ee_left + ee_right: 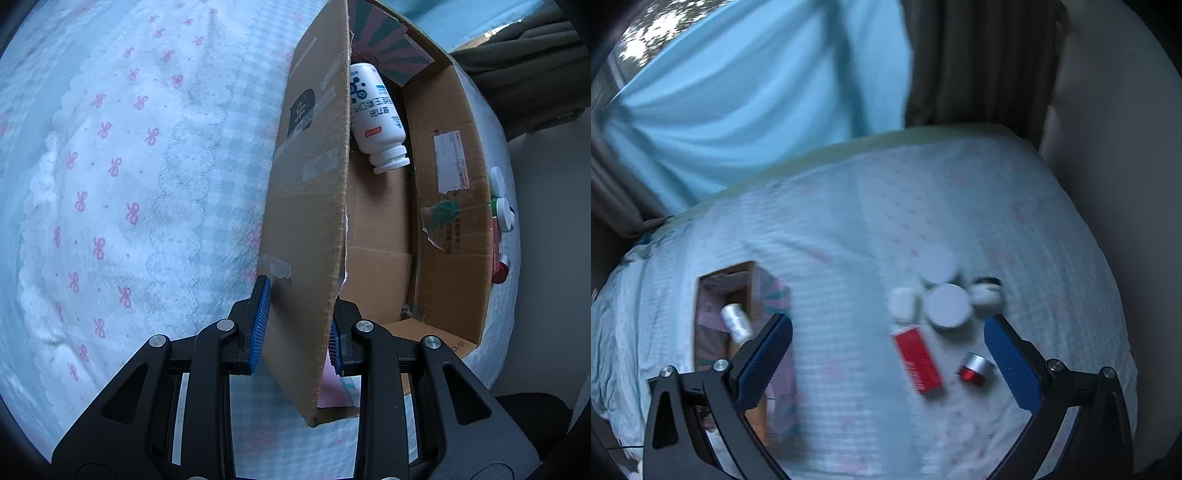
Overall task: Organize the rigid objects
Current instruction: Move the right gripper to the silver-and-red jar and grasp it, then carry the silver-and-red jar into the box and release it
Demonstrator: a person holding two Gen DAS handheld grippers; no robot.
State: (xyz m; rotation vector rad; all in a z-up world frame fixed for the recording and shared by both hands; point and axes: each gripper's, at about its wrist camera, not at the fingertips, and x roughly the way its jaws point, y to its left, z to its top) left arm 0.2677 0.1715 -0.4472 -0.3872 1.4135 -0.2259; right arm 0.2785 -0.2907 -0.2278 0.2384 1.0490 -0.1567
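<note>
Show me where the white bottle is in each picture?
Left wrist view: the white bottle lies inside the box, upper middle, neck pointing down the picture.
Right wrist view: the bottle is at lower left, blurred, inside the box, just above the near blue pad.
Shared landmark: the cardboard box on the bed.

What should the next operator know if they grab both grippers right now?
Left gripper: shut on the brown cardboard box's flap, holding it open.
Right gripper: open, empty, above the bedspread.
Done: white plastic bottle lies in the box.
Left: red rectangular carton, red jar with silver lid, two round white lids, small white case, one blurred white item beside them.
</note>
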